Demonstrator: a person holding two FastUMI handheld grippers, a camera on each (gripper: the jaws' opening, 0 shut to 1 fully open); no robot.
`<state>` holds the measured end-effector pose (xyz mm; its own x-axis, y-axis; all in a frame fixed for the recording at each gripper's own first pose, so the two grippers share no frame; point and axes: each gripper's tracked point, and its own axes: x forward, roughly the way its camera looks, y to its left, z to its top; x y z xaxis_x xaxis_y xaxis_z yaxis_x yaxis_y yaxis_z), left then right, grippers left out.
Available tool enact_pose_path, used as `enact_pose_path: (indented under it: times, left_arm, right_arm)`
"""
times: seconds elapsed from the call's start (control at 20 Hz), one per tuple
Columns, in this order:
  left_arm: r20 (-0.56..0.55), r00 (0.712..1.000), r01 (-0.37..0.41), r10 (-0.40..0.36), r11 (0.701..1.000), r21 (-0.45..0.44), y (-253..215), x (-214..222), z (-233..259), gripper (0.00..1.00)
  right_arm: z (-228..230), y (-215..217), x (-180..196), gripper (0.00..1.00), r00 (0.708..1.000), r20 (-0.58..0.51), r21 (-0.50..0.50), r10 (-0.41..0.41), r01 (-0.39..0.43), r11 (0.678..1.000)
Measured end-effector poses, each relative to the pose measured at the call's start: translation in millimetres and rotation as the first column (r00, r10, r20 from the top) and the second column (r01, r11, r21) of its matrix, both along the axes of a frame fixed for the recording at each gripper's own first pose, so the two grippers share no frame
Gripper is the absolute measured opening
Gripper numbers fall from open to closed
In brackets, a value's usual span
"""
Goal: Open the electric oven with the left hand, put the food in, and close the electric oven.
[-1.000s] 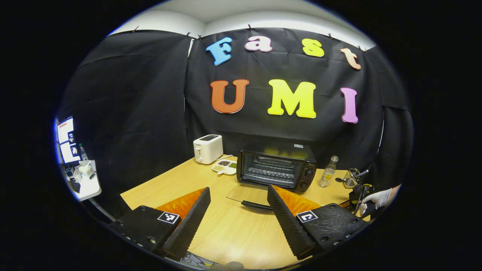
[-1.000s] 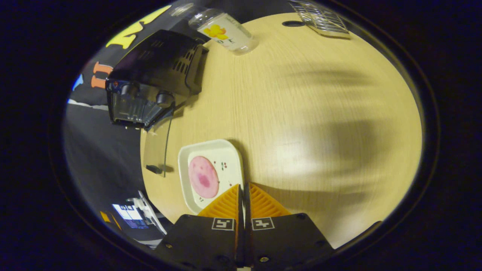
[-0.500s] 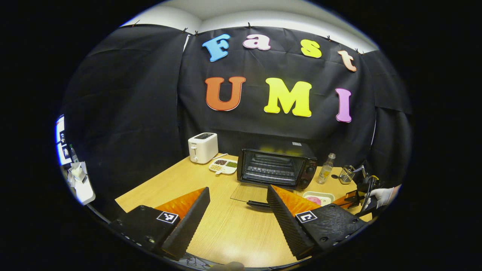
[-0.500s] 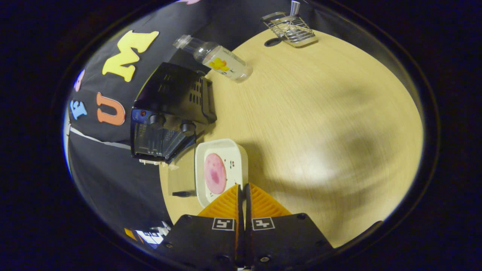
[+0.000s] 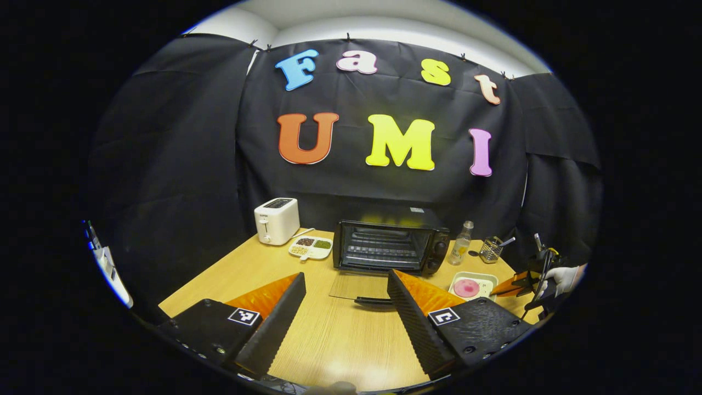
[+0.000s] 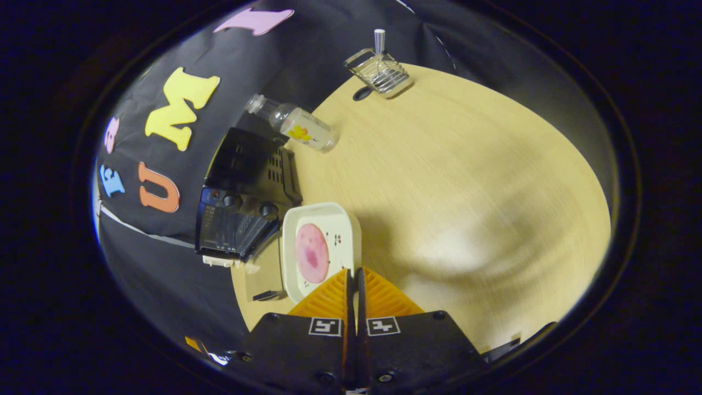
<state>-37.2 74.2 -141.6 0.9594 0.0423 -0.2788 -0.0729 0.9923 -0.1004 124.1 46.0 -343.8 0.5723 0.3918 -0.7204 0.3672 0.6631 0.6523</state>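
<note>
The black electric oven (image 5: pixel 390 247) stands at the back of the wooden table with its glass door (image 5: pixel 354 285) folded down flat toward me. My left gripper (image 5: pixel 346 277) hangs open over the near table, well short of the door handle (image 5: pixel 373 300), holding nothing. To the right of the door, a white plate (image 5: pixel 473 285) carries a round pink slice of food (image 5: pixel 467 287). My right gripper (image 6: pixel 354 271) is shut on the rim of that plate (image 6: pixel 322 249), beside the oven (image 6: pixel 247 203). A gloved hand (image 5: pixel 562 274) holds it.
A white toaster (image 5: pixel 277 220) and a divided dish (image 5: pixel 311 247) sit left of the oven. A small clear bottle (image 5: pixel 460 244) and a wire holder (image 5: pixel 490 249) stand to its right. The same bottle (image 6: pixel 299 127) and wire holder (image 6: pixel 381 71) lie beyond the plate.
The left gripper has drawn back from the oven, which looks smaller. The right gripper has brought the plate into sight beside the open door.
</note>
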Motion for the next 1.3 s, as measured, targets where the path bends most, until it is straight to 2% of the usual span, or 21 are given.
enact_pose_path:
  times: [0.25,0.45,0.6,0.7,1.0,1.3]
  left_arm:
    - [0.006,0.997,0.08,-0.08,0.997,0.01,-9,7,-2,0.96]
    - [0.0,0.994,0.112,-0.112,0.994,0.015,-9,6,-4,0.96]
    - [-0.01,0.993,0.118,-0.118,0.993,0.025,-5,0,-6,0.95]
    - [-0.021,0.994,0.111,-0.111,0.993,0.036,2,-4,-6,0.96]
    - [-0.014,0.998,0.058,-0.057,0.997,0.047,30,-19,2,0.96]
    - [-0.037,0.999,0.017,-0.016,0.999,0.035,46,-25,-4,0.96]
  right_arm:
    - [25,21,-17,0.04,0.994,0.027,0.063,-0.105,0.103,0.993]
    - [47,70,-28,0.04,0.985,0.048,0.144,-0.164,0.156,0.977]
    - [50,113,-21,0.04,0.976,0.056,0.175,-0.21,0.197,0.965]
    - [49,137,-17,0.04,0.974,0.053,0.177,-0.221,0.208,0.962]
    - [40,216,1,0.04,0.985,0.03,0.194,-0.173,0.164,0.967]
    - [30,262,34,0.04,0.984,0.038,0.203,-0.174,0.163,0.966]
